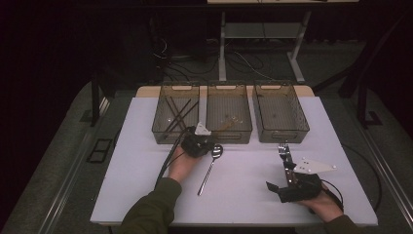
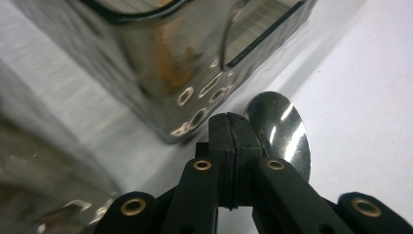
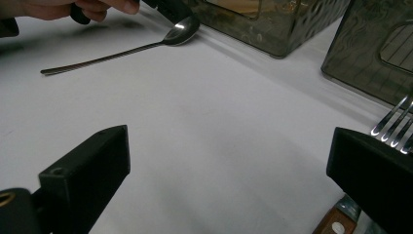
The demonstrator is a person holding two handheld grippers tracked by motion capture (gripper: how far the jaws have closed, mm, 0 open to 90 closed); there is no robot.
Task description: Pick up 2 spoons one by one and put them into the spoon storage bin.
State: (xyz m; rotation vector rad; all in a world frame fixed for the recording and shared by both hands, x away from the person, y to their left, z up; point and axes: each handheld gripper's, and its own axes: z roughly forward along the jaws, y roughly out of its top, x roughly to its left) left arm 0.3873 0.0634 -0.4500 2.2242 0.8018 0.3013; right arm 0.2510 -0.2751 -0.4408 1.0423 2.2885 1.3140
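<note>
On the white rectangular counter (image 1: 243, 185), three smoky translucent plastic bins stand in a row along the far edge: the left bin (image 1: 160, 127) holds dark thin sticks, the middle bin (image 1: 229, 132) has some small brownish bits on its floor, and the right bin (image 1: 281, 132) looks bare inside. Just in front of the gap between the left and middle bins, the person's left hand (image 1: 181, 165) holds the left gripper (image 1: 210, 144), whose jaws are pressed together with nothing between them; in the left gripper view the tips (image 2: 234, 129) sit just beside the bowl of a long shiny metal spoon (image 1: 210, 168), against its near edge, though real contact cannot be told. The spoon lies flat on the counter, bowl close to the middle bin's front wall, handle slanting back toward the person. Well apart to the right, the right hand (image 1: 325, 204) holds the right gripper (image 1: 288, 163) low over the counter, its jaws spread wide with nothing between them. A metal fork with a brown wooden handle (image 1: 285, 156) lies in front of the right bin, its tines (image 3: 397, 127) beside the right-hand jaw
</note>
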